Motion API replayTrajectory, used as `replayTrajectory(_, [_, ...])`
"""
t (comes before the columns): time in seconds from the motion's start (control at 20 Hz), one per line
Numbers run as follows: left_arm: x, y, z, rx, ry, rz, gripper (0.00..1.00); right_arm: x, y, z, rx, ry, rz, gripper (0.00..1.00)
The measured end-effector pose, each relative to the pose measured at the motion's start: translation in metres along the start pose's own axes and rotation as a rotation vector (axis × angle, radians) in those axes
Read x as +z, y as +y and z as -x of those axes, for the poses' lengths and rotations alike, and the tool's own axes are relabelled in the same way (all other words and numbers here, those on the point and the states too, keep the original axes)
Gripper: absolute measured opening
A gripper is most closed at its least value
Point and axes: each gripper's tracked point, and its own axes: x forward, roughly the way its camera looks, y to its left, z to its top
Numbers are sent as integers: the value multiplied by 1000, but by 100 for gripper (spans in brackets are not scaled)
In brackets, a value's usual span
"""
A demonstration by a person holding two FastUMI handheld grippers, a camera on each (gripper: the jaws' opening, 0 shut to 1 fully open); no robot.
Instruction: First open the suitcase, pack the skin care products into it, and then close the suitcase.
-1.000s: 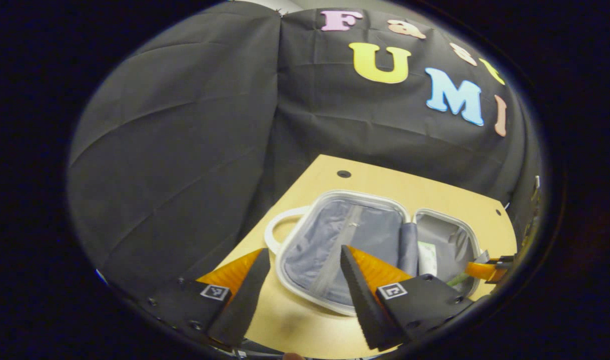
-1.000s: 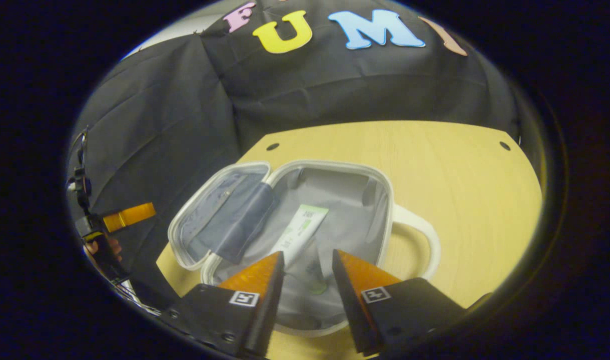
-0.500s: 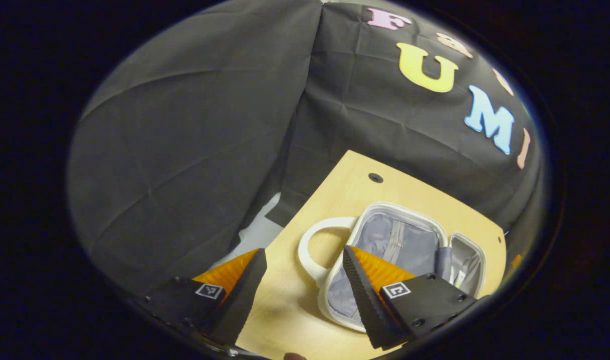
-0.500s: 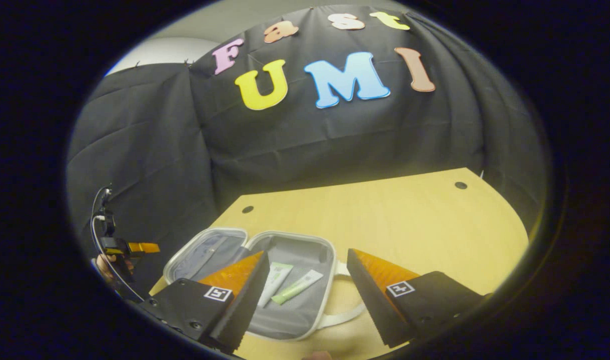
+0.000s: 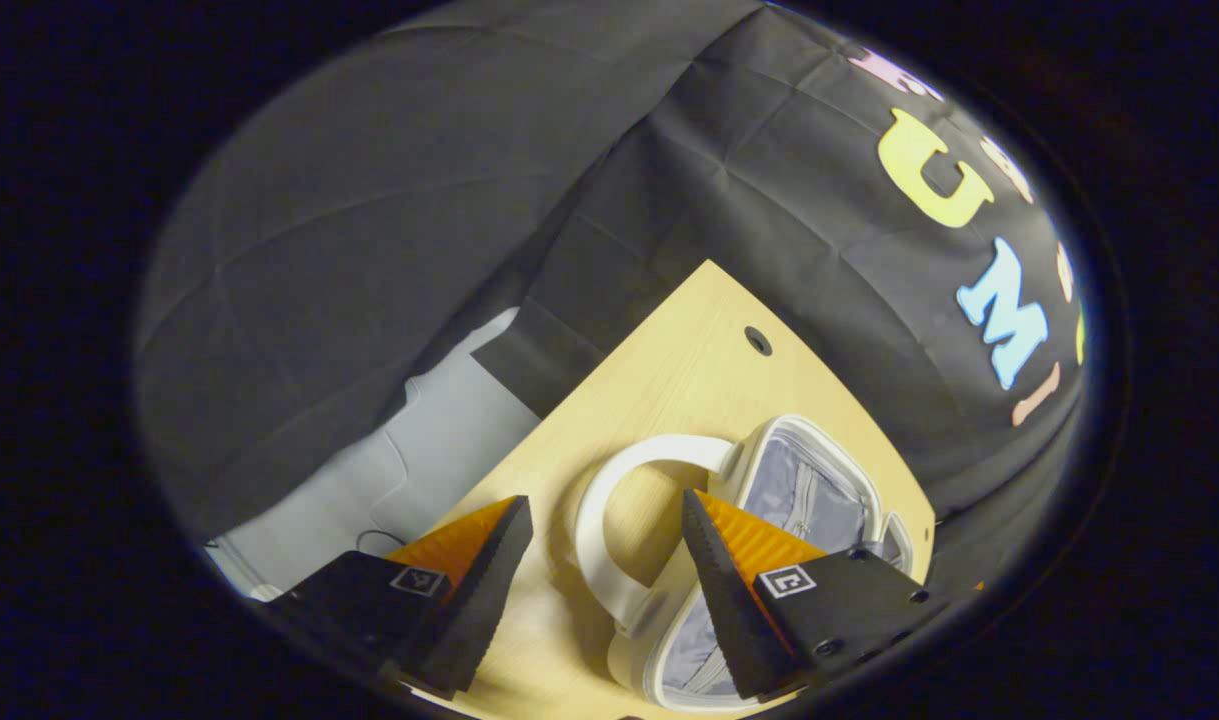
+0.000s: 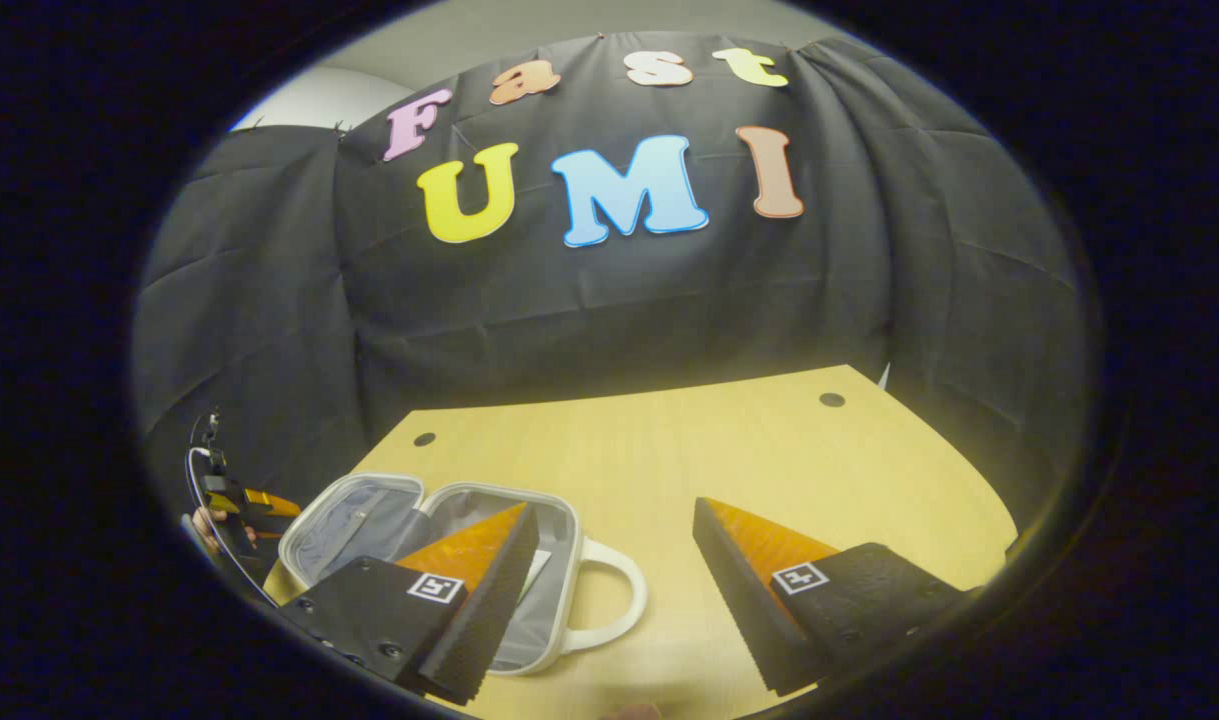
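small white hard-shell suitcase with grey fabric lining (image 6: 559, 560) lies open flat on the light wooden tabletop (image 6: 729, 450), both halves facing up. white loop handle (image 5: 609, 520) on one end, second white loop handle (image 6: 614, 600) on the other. left gripper (image 5: 599, 580) spread wide, holding nothing, hovering over the near handle; its right finger overlaps the lid half in the left gripper view. right gripper (image 6: 614, 590) spread wide, empty, above the tabletop at the suitcase's handle end. a pale tube (image 6: 531, 575) partly visible inside, behind a finger.
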Motion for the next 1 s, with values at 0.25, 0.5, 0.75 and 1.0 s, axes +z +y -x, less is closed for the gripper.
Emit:
replayTrajectory(0.25, [-15,3,-23,-80,45,177,62,-2,-28,9,-76,2,-25,95])
replayTrajectory(0.5, [-15,1,-23,-75,13,203,17,5,-45,15,-108,-20,-10,96])
replayTrajectory(0.75, [18,-37,36,-64,-82,90,12,23,-51,20,-95,-67,42,95])
replayTrajectory(1.0, [50,-136,122,-162,-203,5,12,34,-62,21,-61,-94,83,95])
